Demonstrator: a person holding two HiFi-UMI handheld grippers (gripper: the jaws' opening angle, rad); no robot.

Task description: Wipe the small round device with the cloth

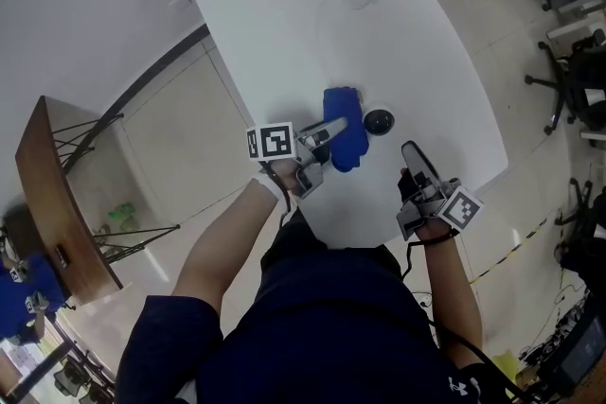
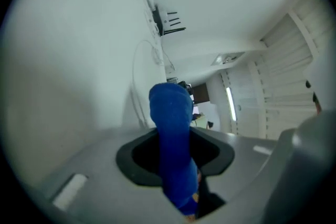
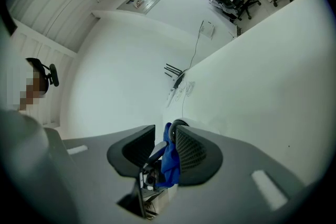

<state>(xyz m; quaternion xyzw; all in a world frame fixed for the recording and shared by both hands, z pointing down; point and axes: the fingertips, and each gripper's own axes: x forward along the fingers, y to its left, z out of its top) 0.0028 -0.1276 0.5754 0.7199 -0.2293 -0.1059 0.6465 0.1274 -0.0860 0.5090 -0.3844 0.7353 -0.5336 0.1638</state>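
Left gripper clamped on the blue cloth, which sticks out past its tips. Small round device on the table, just beside the cloth's right edge; contact unclear. Right gripper jaws apart, gripping nothing. Device is ahead-left of its tips, not touching.
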